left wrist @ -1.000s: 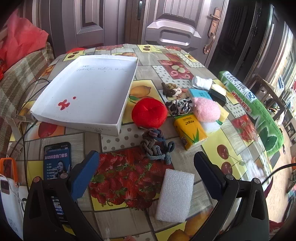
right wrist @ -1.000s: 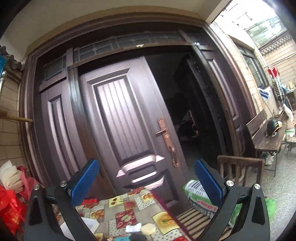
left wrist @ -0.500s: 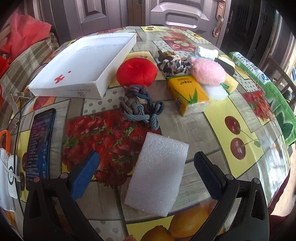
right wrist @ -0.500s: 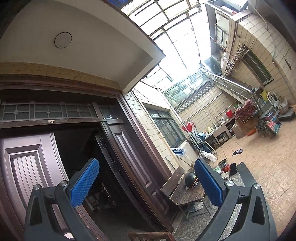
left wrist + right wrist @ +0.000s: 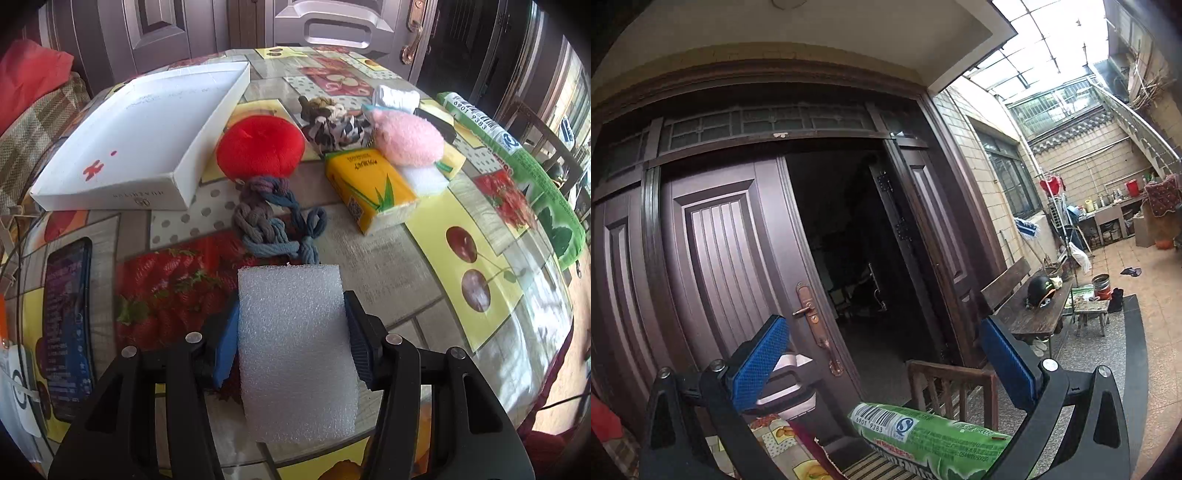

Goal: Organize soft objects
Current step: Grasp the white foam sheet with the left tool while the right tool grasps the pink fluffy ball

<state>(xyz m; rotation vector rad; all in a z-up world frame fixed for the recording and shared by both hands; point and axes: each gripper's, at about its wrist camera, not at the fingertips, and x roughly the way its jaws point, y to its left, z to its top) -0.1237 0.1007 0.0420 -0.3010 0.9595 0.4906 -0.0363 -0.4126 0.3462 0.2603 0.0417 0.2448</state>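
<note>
My left gripper [image 5: 291,343] is shut on a white foam block [image 5: 295,350], its blue pads pressing both long sides, at the near part of the fruit-print table [image 5: 424,266]. Beyond it lie a blue-grey braided rope [image 5: 273,218], a red plush ball [image 5: 260,146], a yellow tissue pack [image 5: 373,188], a pink fluffy pad [image 5: 406,138] and a spotted fabric piece [image 5: 336,129]. A white shallow box [image 5: 140,129] stands empty at the far left. My right gripper [image 5: 882,354] is open and empty, raised and pointing at the doors.
A phone [image 5: 68,317] lies at the table's left edge. A long green package [image 5: 517,158] lies along the right edge; it also shows in the right wrist view [image 5: 934,435]. A wooden chair [image 5: 945,384] stands beside the table. Dark doors stand behind.
My left gripper moved down and forward over the foam block and closed on it. My right gripper swung up toward the roof, then back down to the doors, staying open.
</note>
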